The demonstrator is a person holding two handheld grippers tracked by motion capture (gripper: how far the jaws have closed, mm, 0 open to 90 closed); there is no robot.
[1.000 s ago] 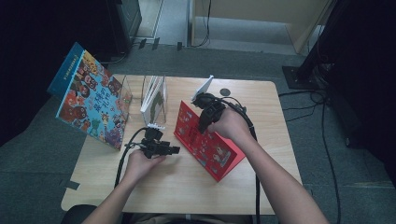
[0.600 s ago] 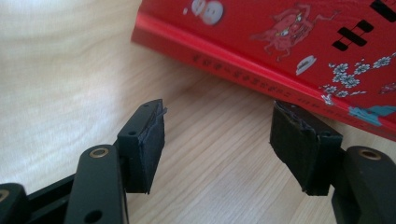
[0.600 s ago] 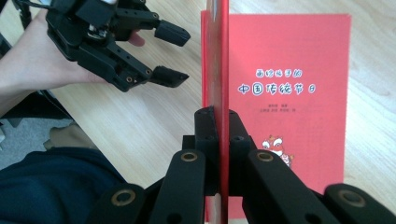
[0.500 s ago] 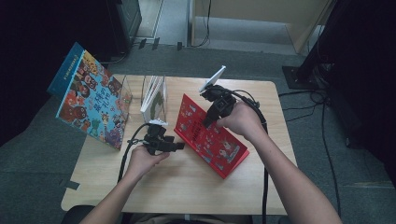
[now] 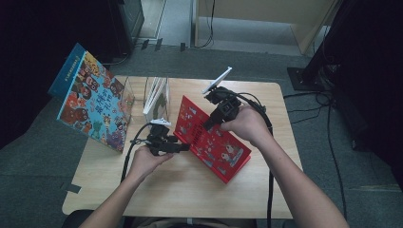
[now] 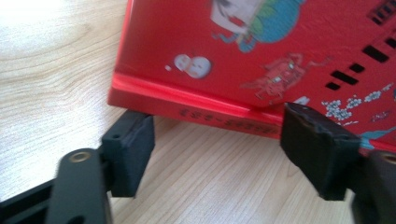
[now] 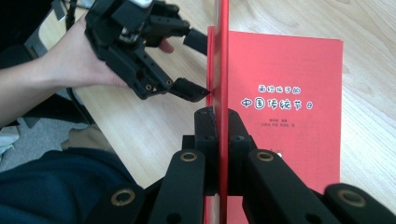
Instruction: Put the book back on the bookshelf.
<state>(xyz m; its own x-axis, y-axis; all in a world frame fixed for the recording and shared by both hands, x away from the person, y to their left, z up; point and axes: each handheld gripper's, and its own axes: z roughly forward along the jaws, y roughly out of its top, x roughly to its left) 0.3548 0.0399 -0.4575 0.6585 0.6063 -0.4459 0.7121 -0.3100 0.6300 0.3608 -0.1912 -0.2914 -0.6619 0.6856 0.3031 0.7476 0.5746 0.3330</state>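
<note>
A red picture book (image 5: 214, 142) lies on the wooden table (image 5: 190, 190), its front cover raised. My right gripper (image 5: 209, 124) is shut on the cover's edge (image 7: 219, 93), which stands edge-on between its jaws; the red title page (image 7: 289, 102) lies flat beside it. My left gripper (image 5: 185, 147) is open at the book's near-left side. In the left gripper view its pads (image 6: 130, 144) stand wide apart just in front of the book's spine (image 6: 210, 114), not touching it. The right gripper view shows the left gripper (image 7: 198, 67) with its tips against the cover.
A large colourful picture book (image 5: 92, 102) stands propped at the table's left edge. A clear stand with white books (image 5: 157, 95) sits behind the left gripper. Cables (image 5: 266, 123) trail from both grippers. Bare wood (image 5: 180, 194) runs along the table's near side.
The right gripper has shifted slightly right and up with the red cover. The left gripper has crept right, closer to the book's edge.
</note>
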